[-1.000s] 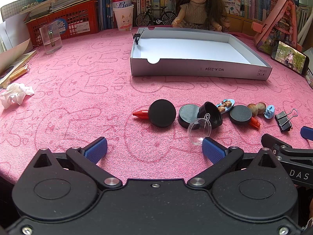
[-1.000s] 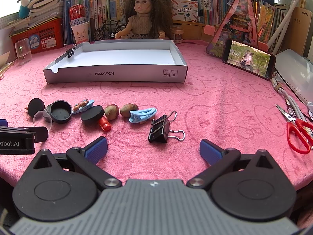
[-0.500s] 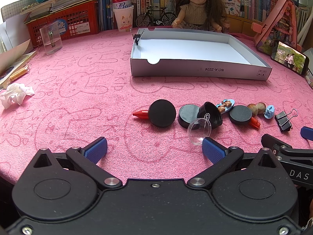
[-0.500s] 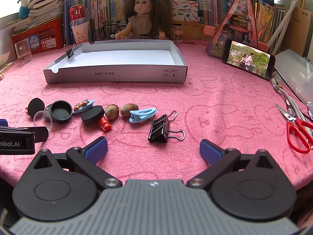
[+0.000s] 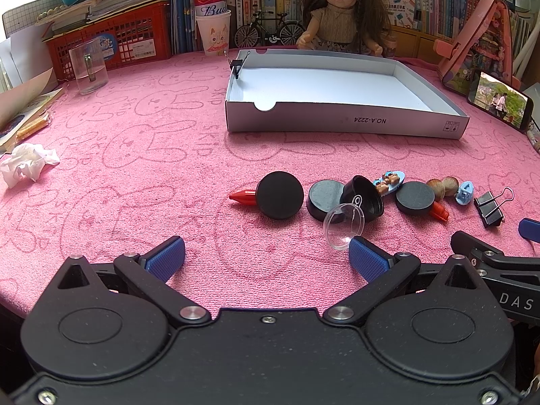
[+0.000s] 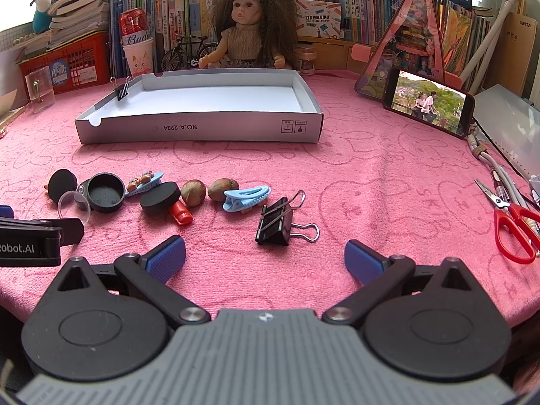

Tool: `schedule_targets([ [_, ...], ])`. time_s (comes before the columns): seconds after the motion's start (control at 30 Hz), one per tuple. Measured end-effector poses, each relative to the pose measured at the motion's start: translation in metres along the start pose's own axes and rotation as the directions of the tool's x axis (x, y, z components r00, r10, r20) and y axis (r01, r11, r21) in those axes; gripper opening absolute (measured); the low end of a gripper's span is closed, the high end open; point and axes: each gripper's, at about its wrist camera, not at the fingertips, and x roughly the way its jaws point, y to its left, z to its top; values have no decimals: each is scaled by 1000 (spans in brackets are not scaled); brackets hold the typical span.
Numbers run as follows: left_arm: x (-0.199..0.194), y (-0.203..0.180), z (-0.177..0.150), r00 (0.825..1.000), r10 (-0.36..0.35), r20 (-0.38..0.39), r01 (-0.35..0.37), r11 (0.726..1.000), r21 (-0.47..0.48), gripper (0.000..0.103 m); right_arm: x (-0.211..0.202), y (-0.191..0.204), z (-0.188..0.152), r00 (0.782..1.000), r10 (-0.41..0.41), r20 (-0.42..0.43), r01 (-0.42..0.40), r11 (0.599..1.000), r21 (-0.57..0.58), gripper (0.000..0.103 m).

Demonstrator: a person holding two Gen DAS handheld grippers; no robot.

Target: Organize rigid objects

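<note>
Pink cloth [image 5: 135, 155], both tools apart and empty, red piece [image 5: 243, 197] half hidden behind black disc [image 5: 279, 195]

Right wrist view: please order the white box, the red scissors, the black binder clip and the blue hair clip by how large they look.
1. white box, clearly largest.
2. red scissors, partly cut off at the edge.
3. black binder clip and blue hair clip: they look alike in size, and the binder clip lies nearer, so I do not rank them.
</note>
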Motion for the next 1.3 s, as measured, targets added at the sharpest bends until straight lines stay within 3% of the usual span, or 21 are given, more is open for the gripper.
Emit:
schedule_targets([
  [0.37,-6,1,3,1000,-5,16,5,1000,5,103,0,-1,0,1000,3,3,-3,1000,4,103],
  [0.77,-5,7,-6,997,-9,83,9,1000,3,102,-1,-7,-10,997,22,81,-22,1000,-2,103],
  [0.87,-11,9,-9,994,-24,103,24,1000,3,88,-4,-11,-11,994,24,107,-26,1000,16,103],
  [0.93,-15,10,-12,992,-40,121,39,999,11,73,-11,-15,-13,989,13,148,-16,1000,20,102],
  [1.1,-24,8,-16,983,-118,138,116,993,23,53,-16,-19,-10,980,-2,197,5,1000,-18,96],
  [1.2,-26,3,-16,975,-174,136,171,985,31,53,-13,-19,-10,981,8,192,-2,1000,-31,86],
  [1.3,-25,-5,-17,975,-173,137,168,985,50,53,-11,-18,-12,982,1,191,5,1000,-30,72],
])
